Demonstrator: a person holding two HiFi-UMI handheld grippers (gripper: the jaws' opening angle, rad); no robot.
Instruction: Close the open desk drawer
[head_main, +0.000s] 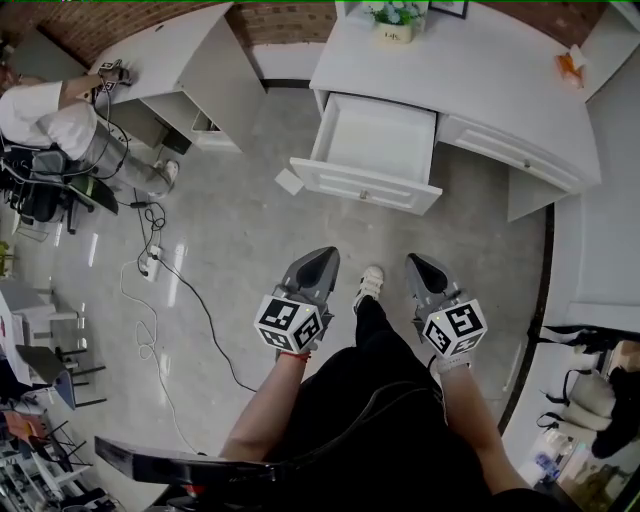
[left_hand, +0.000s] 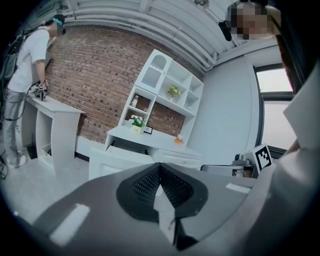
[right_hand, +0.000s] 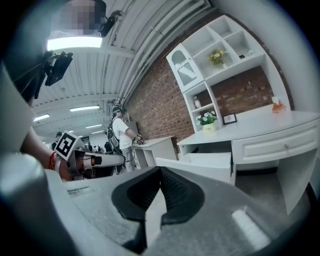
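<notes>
A white desk (head_main: 480, 70) stands ahead, and its left drawer (head_main: 375, 150) is pulled far out and looks empty. The drawer's front panel (head_main: 362, 187) faces me. Both grippers hang well short of it, above the floor. My left gripper (head_main: 325, 256) is shut with nothing in it, and so is my right gripper (head_main: 415, 262). In the left gripper view the jaws (left_hand: 159, 167) meet, with the drawer (left_hand: 117, 156) beyond them. The right gripper view shows its shut jaws (right_hand: 160, 172) and the drawer (right_hand: 202, 162) further off.
A small flower pot (head_main: 395, 25) and an orange item (head_main: 570, 62) sit on the desk. A white scrap (head_main: 289, 181) lies on the floor by the drawer. At the left a person (head_main: 50, 115) works at another white desk (head_main: 170, 50), with cables (head_main: 150, 265) trailing nearby.
</notes>
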